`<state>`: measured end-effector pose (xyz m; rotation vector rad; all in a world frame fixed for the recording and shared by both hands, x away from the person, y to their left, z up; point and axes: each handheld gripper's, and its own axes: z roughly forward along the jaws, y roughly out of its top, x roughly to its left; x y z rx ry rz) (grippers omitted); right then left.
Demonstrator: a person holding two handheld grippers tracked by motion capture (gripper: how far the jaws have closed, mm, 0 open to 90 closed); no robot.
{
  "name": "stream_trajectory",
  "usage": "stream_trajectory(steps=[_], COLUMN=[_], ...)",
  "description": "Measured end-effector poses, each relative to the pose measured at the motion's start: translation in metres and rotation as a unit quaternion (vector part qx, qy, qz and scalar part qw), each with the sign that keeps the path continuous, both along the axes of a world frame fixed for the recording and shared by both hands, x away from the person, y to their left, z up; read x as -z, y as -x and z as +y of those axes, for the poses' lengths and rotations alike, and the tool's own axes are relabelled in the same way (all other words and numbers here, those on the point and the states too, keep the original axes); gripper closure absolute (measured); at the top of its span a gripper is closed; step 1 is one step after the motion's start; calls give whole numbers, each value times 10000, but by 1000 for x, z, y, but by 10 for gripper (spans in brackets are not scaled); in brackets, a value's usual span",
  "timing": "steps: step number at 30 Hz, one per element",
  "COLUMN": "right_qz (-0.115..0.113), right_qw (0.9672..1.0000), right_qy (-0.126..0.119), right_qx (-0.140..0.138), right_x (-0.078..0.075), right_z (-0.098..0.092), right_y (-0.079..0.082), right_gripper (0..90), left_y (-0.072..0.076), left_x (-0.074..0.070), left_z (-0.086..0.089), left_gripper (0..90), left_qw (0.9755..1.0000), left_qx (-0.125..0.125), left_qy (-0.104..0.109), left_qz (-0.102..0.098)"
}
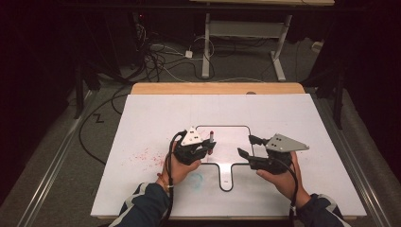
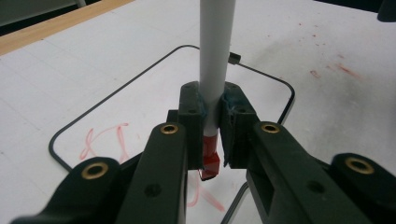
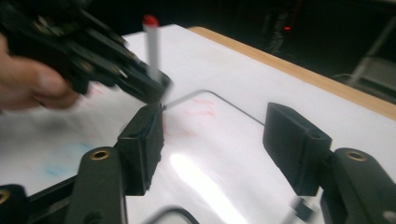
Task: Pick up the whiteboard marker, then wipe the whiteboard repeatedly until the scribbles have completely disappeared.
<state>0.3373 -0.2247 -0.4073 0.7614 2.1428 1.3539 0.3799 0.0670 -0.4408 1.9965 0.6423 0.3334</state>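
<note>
A white marker (image 2: 215, 60) with red ends stands upright between my left gripper's pads, its lower red end close over the whiteboard. My left gripper (image 2: 212, 126) is shut on the marker. From above, the left gripper (image 1: 209, 147) holds the marker (image 1: 211, 137) at the left side of a black rounded outline (image 1: 227, 126) drawn on the board. My right gripper (image 1: 245, 145) hovers at the outline's right side, open, with nothing between its fingers. The right gripper view looks along its own wide-apart jaws (image 3: 215, 144) to the left gripper (image 3: 93, 56) and marker (image 3: 152, 44).
The white board (image 1: 307, 142) covers a wooden table (image 1: 217, 88). Red scribbles (image 2: 105, 140) lie inside the outline. Red specks (image 1: 144, 155) and a faint blue smudge (image 1: 196, 178) mark the board's left part. Desk legs (image 1: 246, 42) and cables (image 1: 161, 56) stand on the floor behind.
</note>
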Motion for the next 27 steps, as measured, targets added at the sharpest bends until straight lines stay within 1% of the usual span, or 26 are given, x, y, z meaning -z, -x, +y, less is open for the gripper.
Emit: stream_trajectory(steps=[1, 4, 5, 6, 7, 8, 9, 11, 14, 15, 16, 18, 21, 23, 25, 27], right_qz=[-129, -173, -282, -282, -406, -446, -446, -482, -577, -573, -548, -522, -366, -319, -317, -300], right_qw=[9997, 9996, 9990, 9990, 9980, 9976, 9976, 9970, 9955, 9953, 9944, 9944, 9942, 9943, 9941, 9936], right_qy=[93, 51, 96, 96, 204, 255, 255, 300, 441, 476, 629, 665, 808, 836, 861, 885], right_qx=[158, 208, 345, 345, 435, 463, 463, 533, 609, 620, 652, 639, 606, 581, 579, 637], right_x=[4, 7, 10, 10, 13, 14, 14, 17, 23, 25, 30, 33, 40, 42, 43, 44], right_z=[-9, -19, -26, -26, -33, -36, -36, -42, -50, -53, -56, -57, -61, -63, -63, -64], right_y=[3, 5, 8, 8, 11, 12, 12, 16, 21, 23, 26, 27, 34, 36, 37, 37], right_gripper=[348, 315, 298, 298, 287, 280, 280, 275, 281, 281, 281, 280, 273, 264, 264, 264], left_y=[0, 0, 0, -1, -1, -2, -2, -3, -5, -6, -7, -9, -14, -21, -30, -39], left_x=[0, -2, -3, -4, -5, -6, -6, -6, -6, -7, -7, -9, -12, -13, -13, -14], left_z=[1, 5, 7, 8, 9, 10, 11, 11, 11, 11, 11, 12, 14, 17, 17, 18], left_gripper=[788, 788, 788, 788, 788, 788, 788, 788, 788, 788, 788, 788, 788, 788, 788, 788], left_qw=[10000, 10000, 10000, 10000, 9999, 9999, 9999, 9999, 9999, 9999, 9999, 9999, 9998, 9998, 9997, 9997], left_qx=[-1, -11, -18, -27, -35, -34, -34, -41, -29, -16, -13, -12, -28, -60, -89, -108], left_qy=[-4, -30, -33, -47, -47, -36, -22, -29, -45, -54, -43, -77, -24, 19, -16, 43], left_qz=[-12, -54, -68, -80, -109, -107, -113, -116, -122, -124, -120, -153, -219, -195, -238, -225])
